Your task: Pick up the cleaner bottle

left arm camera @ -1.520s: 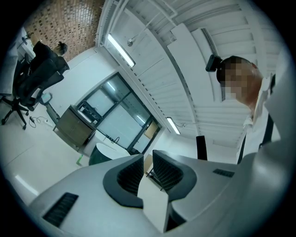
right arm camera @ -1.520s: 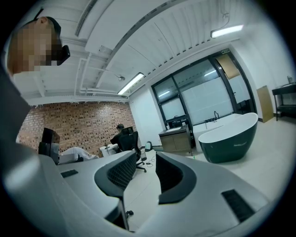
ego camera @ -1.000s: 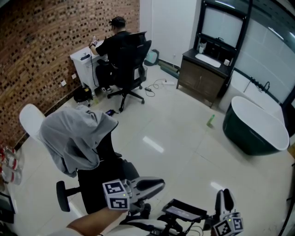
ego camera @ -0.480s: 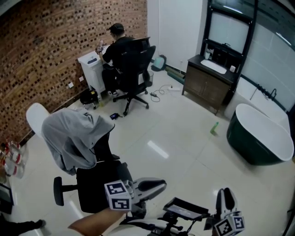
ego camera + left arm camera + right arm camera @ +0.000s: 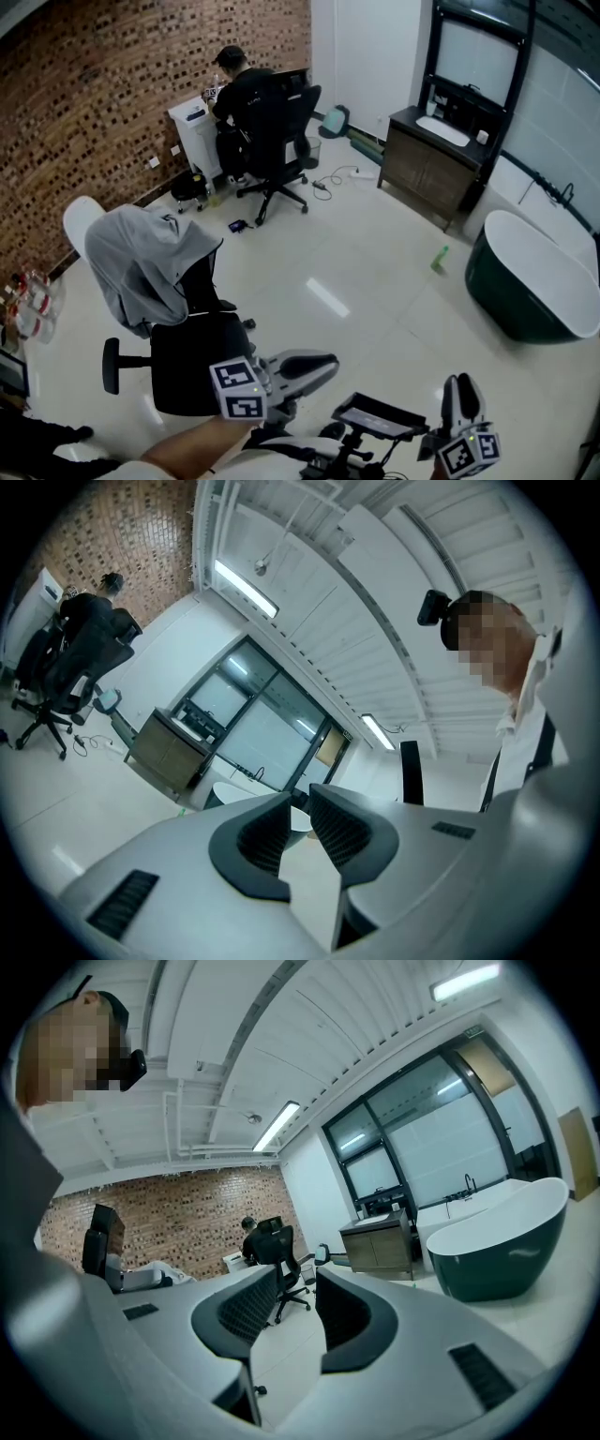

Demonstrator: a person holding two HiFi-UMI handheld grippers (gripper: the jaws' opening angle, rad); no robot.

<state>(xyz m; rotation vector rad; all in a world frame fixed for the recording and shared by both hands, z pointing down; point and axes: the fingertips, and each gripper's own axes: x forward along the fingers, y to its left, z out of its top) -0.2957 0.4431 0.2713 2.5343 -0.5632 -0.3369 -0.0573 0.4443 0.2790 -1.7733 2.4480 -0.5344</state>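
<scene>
The cleaner bottle (image 5: 440, 257) is a small green bottle that stands on the white floor, far ahead and just left of the dark green bathtub (image 5: 534, 281). My left gripper (image 5: 323, 360) sits at the bottom middle of the head view and points to the right, its jaws shut and empty. At the bottom right, my right gripper (image 5: 459, 392) points ahead. Only a narrow slit shows between its jaws and nothing is in it. Both grippers are far from the bottle.
A black office chair draped with a grey hoodie (image 5: 150, 267) stands close on the left. A person sits on another chair (image 5: 274, 131) at a white desk by the brick wall. A wooden vanity (image 5: 433, 159) is at the back right. A black tablet stand (image 5: 380, 417) is between the grippers.
The view has moved forward through the room: the draped chair has slid lower and the seated person and the vanity appear nearer. Both grippers keep their places at the bottom, jaws unchanged.
</scene>
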